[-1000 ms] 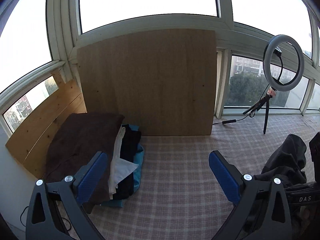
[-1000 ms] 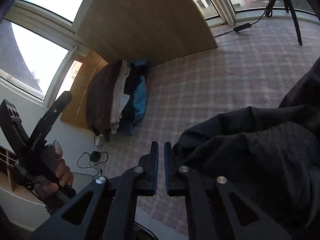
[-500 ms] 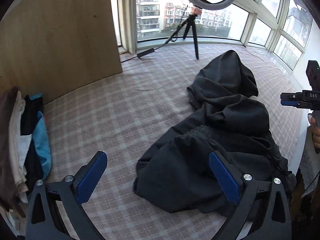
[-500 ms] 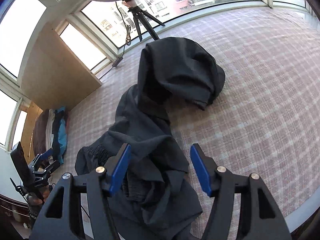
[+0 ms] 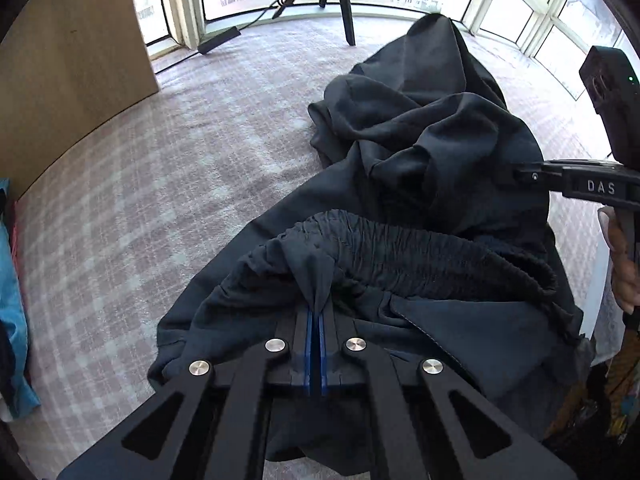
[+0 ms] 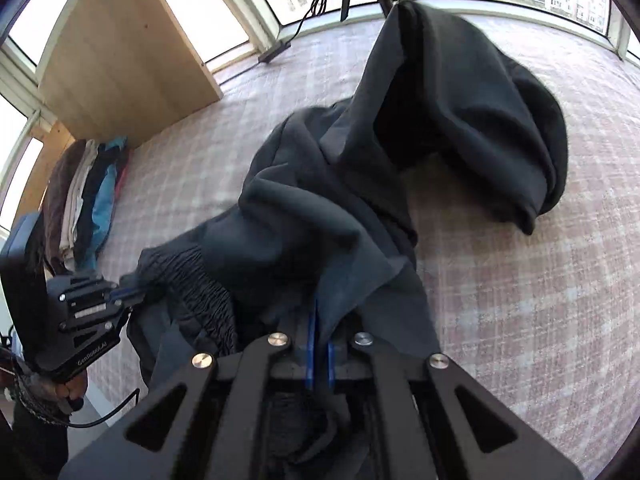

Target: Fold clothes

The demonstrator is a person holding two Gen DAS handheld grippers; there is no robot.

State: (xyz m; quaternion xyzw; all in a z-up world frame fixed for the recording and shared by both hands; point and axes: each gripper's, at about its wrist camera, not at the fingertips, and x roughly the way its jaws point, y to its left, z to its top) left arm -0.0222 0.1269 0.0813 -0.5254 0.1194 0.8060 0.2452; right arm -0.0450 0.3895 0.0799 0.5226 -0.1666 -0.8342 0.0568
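A pair of black trousers (image 5: 420, 152) lies crumpled on the plaid-covered surface; it also shows in the right wrist view (image 6: 440, 120). Its elastic waistband (image 5: 400, 248) is gathered near me. My left gripper (image 5: 316, 316) is shut on a pinch of fabric at the waistband's left end. My right gripper (image 6: 320, 340) is shut on the fabric at the other side of the waist. In the left wrist view the right gripper (image 5: 520, 172) reaches into the cloth from the right. In the right wrist view the left gripper (image 6: 124, 294) holds the waistband at the left.
A stack of folded clothes (image 6: 84, 196) lies at the far left beside a leaning wooden board (image 6: 120, 60). A tripod (image 5: 340, 0) with a cable stands by the windows at the back. The plaid cover (image 5: 160, 168) spreads left of the trousers.
Both grippers were open above the trousers half a second ago. They have come down to the waistband and shut on the fabric.
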